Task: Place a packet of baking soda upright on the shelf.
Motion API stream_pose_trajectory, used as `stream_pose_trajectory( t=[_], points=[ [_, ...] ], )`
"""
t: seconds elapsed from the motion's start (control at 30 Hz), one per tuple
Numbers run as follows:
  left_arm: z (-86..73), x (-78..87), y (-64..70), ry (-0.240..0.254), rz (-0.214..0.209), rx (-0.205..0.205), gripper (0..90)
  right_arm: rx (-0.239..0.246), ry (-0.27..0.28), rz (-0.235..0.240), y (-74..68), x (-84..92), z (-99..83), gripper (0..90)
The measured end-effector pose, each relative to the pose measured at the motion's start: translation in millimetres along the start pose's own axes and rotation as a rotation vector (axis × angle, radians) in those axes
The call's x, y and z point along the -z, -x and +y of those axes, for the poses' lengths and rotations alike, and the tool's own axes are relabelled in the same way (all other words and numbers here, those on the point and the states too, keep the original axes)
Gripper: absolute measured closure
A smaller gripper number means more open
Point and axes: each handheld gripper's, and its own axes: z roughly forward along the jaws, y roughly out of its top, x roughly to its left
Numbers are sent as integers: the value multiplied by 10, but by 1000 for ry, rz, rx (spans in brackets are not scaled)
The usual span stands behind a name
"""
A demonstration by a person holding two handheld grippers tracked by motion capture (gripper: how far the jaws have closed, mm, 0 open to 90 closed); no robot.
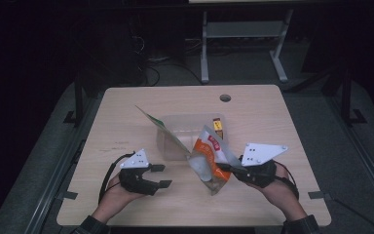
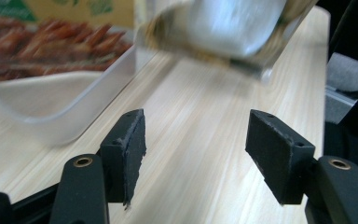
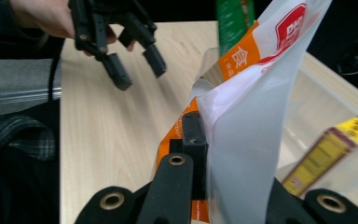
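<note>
The orange-and-white bag (image 1: 210, 161) is hanging tilted above the desk (image 1: 126, 112), just in front of the clear tub (image 1: 175, 129), with its lower end near the wood. The right tool (image 1: 233, 168) is pinching the bag's edge, jaws pressed together on the film. The left tool (image 1: 161, 175) is standing apart from the bag, jaws spread and empty. A green pouch (image 1: 158, 129) is leaning in the tub, and a yellow box (image 1: 217, 126) is lying inside. Judged step: one-handed carrying of the bag after release by the left tool. The next move is likely calling for lowering the bag into the tub without snagging the pouch.
</note>
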Motion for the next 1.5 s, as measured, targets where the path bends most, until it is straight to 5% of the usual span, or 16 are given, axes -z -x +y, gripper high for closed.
stream_pose_trajectory(
  t=[0.37, 0.7, 1.07, 1.5],
  points=[
    [-125, 149, -296, 15, 66, 67, 343, -7, 10, -38, 221, 12, 121, 898],
    [-157, 160, -348, 28, 76, 99, 342, -1, 20, -48, 318, 68, 218, 897],
    [-155, 137, -362, 15, 74, 95, 334, 6, 34, -99, 415, 103, 304, 897],
    [-163, 106, -363, -8, 78, 68, 277, -62, 36, -193, 727, -236, 466, 897]
  ],
)
